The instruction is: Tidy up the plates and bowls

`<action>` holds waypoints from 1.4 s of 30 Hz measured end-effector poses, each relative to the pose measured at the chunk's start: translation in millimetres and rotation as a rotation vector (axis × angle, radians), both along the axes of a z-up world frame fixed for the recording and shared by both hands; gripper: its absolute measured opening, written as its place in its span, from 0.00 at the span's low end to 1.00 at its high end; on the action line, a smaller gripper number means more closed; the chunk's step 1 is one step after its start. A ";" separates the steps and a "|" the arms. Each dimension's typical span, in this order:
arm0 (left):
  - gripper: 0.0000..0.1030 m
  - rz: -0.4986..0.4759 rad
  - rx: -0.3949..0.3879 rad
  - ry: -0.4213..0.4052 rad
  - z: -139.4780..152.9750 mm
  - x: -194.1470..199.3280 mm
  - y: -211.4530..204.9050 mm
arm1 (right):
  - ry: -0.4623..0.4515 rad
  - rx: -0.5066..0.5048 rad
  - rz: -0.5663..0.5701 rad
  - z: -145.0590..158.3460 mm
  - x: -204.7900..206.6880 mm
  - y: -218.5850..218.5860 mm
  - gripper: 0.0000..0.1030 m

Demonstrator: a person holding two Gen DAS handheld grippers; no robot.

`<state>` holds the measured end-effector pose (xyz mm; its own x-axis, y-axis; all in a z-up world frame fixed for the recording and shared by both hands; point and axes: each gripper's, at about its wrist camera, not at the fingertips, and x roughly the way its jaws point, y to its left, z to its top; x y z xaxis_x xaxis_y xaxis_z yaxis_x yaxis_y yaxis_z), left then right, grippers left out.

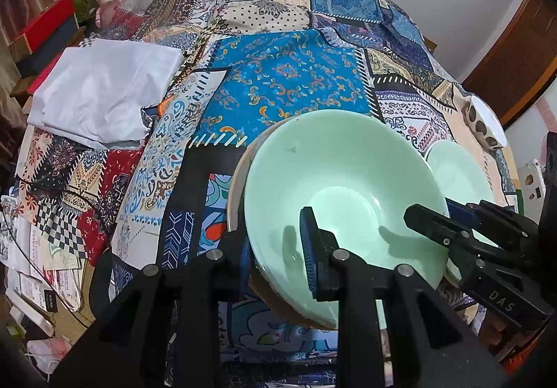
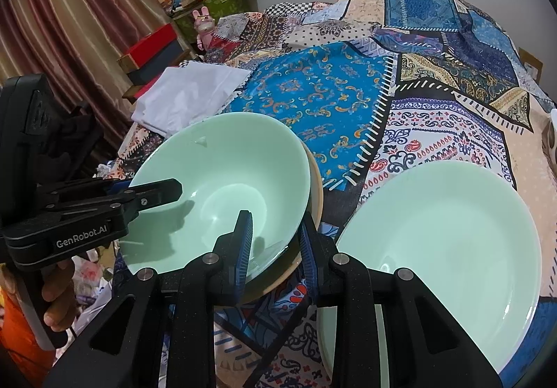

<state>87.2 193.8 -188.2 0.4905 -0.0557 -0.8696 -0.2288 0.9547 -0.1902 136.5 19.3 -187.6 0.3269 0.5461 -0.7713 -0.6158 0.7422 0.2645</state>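
Observation:
A mint green bowl (image 1: 348,179) (image 2: 222,175) sits nested in a tan bowl (image 1: 238,179) (image 2: 315,193) on the patchwork cloth. My left gripper (image 1: 275,248) straddles the near-left rims of both bowls, one finger inside the green bowl, one outside. My right gripper (image 2: 275,245) straddles the rims on the other side, also one finger in, one out. It shows in the left wrist view (image 1: 442,217), and the left gripper shows in the right wrist view (image 2: 146,194). A mint green plate (image 2: 442,255) (image 1: 459,175) lies to the right of the bowls.
A folded white cloth (image 1: 101,92) (image 2: 188,95) lies at the table's left. A spotted white bowl (image 1: 485,123) sits at the far right edge. Boxes and a pink rabbit toy (image 2: 203,27) stand beyond the table by the curtain.

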 end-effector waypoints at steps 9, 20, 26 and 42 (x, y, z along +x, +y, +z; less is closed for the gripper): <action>0.25 0.013 0.071 -0.058 29.5 -7.7 -0.1 | -0.052 0.022 -0.020 11.7 -1.9 -13.6 0.25; 0.25 -0.027 0.096 -0.108 54.5 -7.2 -35.5 | -0.105 0.024 -0.061 33.3 -5.1 -46.3 0.38; 0.25 -0.092 0.098 -0.149 72.7 2.9 -74.5 | -0.152 0.025 -0.111 46.4 -7.8 -82.9 0.65; 0.31 -0.312 0.101 -0.210 98.5 58.9 -206.9 | -0.191 0.015 -0.394 68.5 16.1 -212.3 0.85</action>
<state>146.2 -13.1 -89.7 0.6313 -0.1494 -0.7610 0.1097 0.9886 -0.1031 152.6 -193.0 -119.1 0.6482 0.3618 -0.6700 -0.3256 0.9271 0.1856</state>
